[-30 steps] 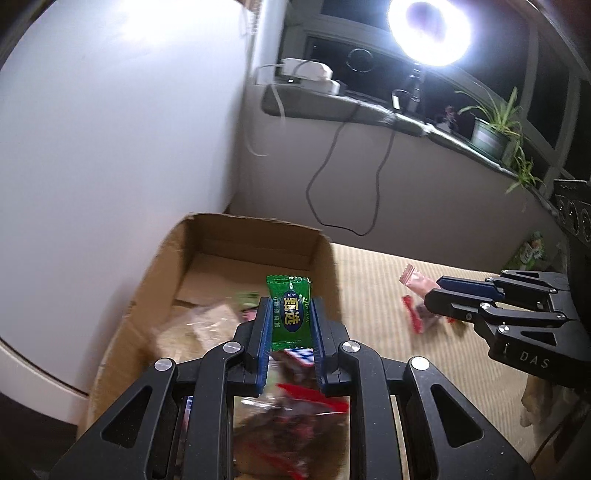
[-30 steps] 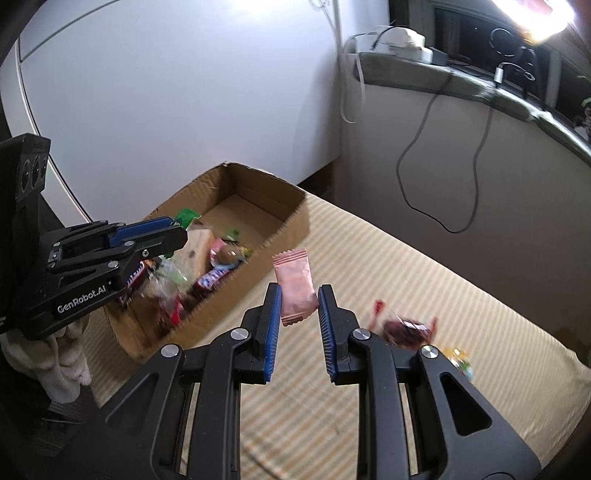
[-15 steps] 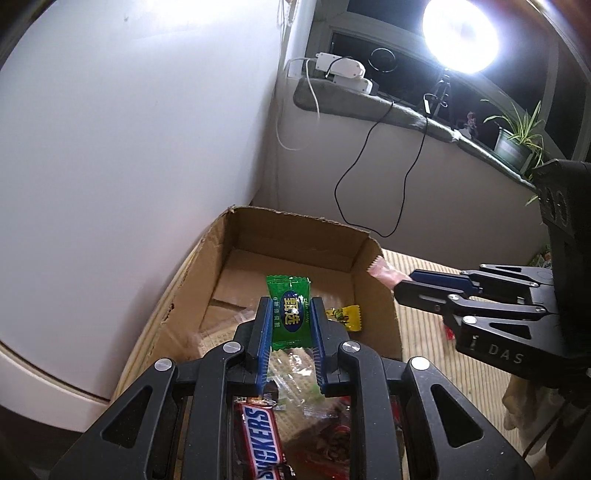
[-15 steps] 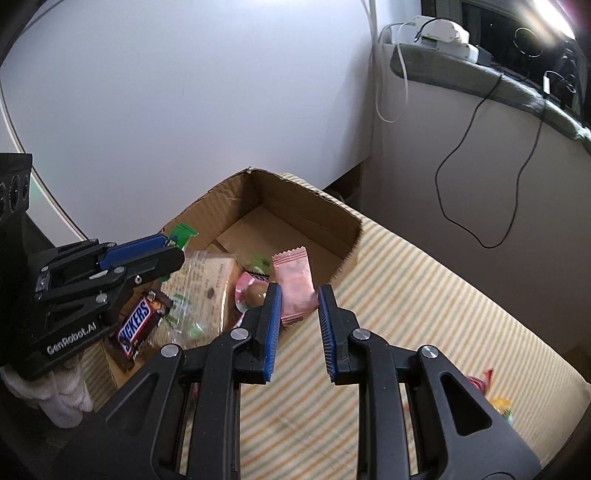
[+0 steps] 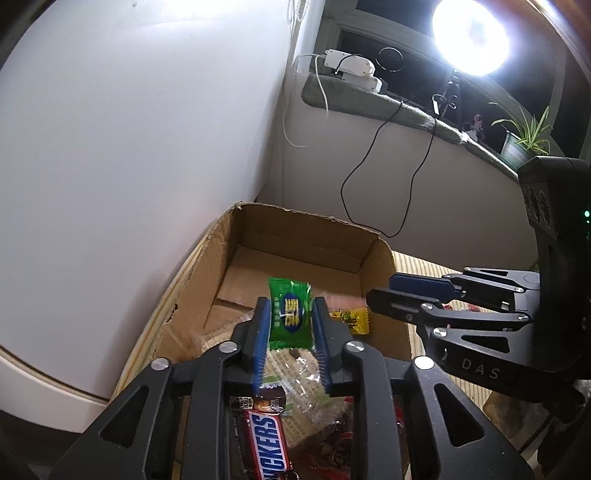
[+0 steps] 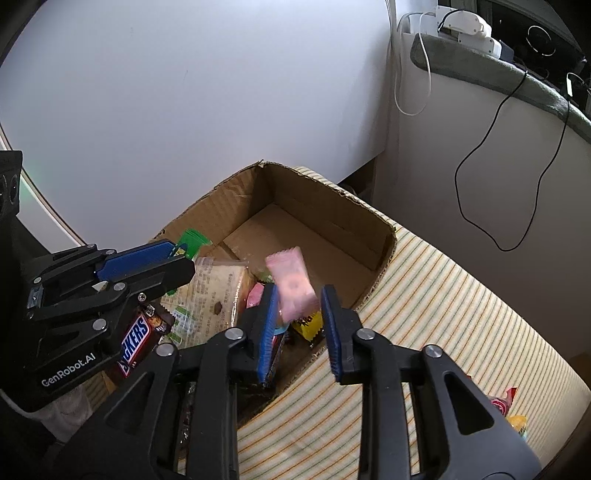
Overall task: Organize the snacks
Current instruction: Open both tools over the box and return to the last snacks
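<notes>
An open cardboard box (image 5: 306, 229) (image 6: 325, 206) stands on the striped mat and holds several snacks, among them a Snickers bar (image 5: 267, 445) (image 6: 135, 341) and a yellow packet (image 5: 349, 319). My left gripper (image 5: 290, 323) is over the box with a green candy packet (image 5: 290, 312) between its slightly parted jaws; the packet looks loose. My right gripper (image 6: 297, 314) is open over the box's near side; a blurred pink packet (image 6: 291, 282) is loose between its jaws, tilted. The left gripper also shows in the right wrist view (image 6: 177, 260).
A white wall stands behind the box. Loose candies (image 6: 511, 408) lie on the striped mat (image 6: 461, 302) at the right. A ledge with a power strip (image 5: 354, 70), a black cable, a ring light (image 5: 469, 35) and a potted plant (image 5: 521, 140) runs along the back.
Both grippers moved farther over the box. The right jaws opened and the pink packet came loose. The left jaws widened around the green packet.
</notes>
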Action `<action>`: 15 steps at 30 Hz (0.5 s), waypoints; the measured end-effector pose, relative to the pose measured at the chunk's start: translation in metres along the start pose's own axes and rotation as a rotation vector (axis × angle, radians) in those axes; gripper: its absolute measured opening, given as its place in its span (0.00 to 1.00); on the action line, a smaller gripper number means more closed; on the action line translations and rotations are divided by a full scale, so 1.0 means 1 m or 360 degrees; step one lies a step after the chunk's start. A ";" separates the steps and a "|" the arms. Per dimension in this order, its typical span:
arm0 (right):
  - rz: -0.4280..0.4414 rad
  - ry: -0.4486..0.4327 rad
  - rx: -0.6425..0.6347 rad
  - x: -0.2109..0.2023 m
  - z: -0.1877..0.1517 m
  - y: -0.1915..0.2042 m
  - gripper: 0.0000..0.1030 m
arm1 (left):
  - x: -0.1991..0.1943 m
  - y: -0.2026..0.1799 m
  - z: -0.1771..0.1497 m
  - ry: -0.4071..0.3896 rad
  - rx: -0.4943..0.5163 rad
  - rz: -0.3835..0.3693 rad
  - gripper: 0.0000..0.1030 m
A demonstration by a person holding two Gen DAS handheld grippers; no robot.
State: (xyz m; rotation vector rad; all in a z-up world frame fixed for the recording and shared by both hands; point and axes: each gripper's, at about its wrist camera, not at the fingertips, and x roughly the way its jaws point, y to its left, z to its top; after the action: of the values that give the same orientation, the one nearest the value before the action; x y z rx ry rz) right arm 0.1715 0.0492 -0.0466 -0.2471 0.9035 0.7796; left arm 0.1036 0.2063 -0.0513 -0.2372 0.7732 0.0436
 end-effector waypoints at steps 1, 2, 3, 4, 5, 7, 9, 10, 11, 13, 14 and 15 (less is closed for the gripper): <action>0.0001 -0.0004 0.0000 0.000 0.000 0.000 0.33 | 0.000 0.001 0.000 -0.0002 -0.0004 0.0006 0.28; -0.0002 -0.0010 -0.0004 0.000 0.000 0.001 0.40 | -0.001 0.001 0.000 -0.0004 -0.0007 0.0008 0.28; -0.0013 -0.0021 -0.0009 -0.002 0.000 0.001 0.48 | -0.001 0.002 0.000 -0.0005 -0.0011 0.0009 0.28; -0.0023 -0.0033 -0.0012 -0.004 0.000 0.001 0.51 | -0.001 0.002 0.000 -0.0005 -0.0016 0.0008 0.28; -0.0032 -0.0045 -0.0011 -0.007 -0.001 0.000 0.56 | -0.001 0.002 0.000 -0.0005 -0.0016 0.0010 0.29; -0.0043 -0.0060 -0.0003 -0.013 -0.001 -0.002 0.63 | -0.002 0.002 0.000 -0.0007 -0.0017 0.0013 0.29; -0.0056 -0.0081 0.0009 -0.018 -0.002 -0.005 0.72 | -0.003 0.001 0.000 -0.0009 -0.0015 0.0012 0.33; -0.0067 -0.0091 0.0018 -0.021 -0.003 -0.007 0.73 | -0.004 -0.001 0.000 -0.0014 -0.0013 0.0014 0.35; -0.0074 -0.0099 0.0026 -0.024 -0.003 -0.009 0.76 | -0.004 -0.001 0.000 -0.0017 -0.0013 0.0012 0.35; -0.0087 -0.0108 0.0038 -0.029 -0.005 -0.014 0.78 | -0.006 -0.003 -0.001 -0.0022 -0.0014 0.0005 0.35; -0.0093 -0.0111 0.0043 -0.032 -0.006 -0.016 0.79 | -0.007 -0.004 -0.001 -0.0025 -0.0013 0.0000 0.35; -0.0102 -0.0113 0.0049 -0.035 -0.008 -0.019 0.80 | -0.008 -0.005 -0.001 -0.0027 -0.0012 -0.0004 0.35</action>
State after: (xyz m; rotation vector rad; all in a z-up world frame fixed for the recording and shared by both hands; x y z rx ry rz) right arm 0.1672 0.0143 -0.0266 -0.2191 0.8361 0.7106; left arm 0.0980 0.2011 -0.0457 -0.2449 0.7556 0.0460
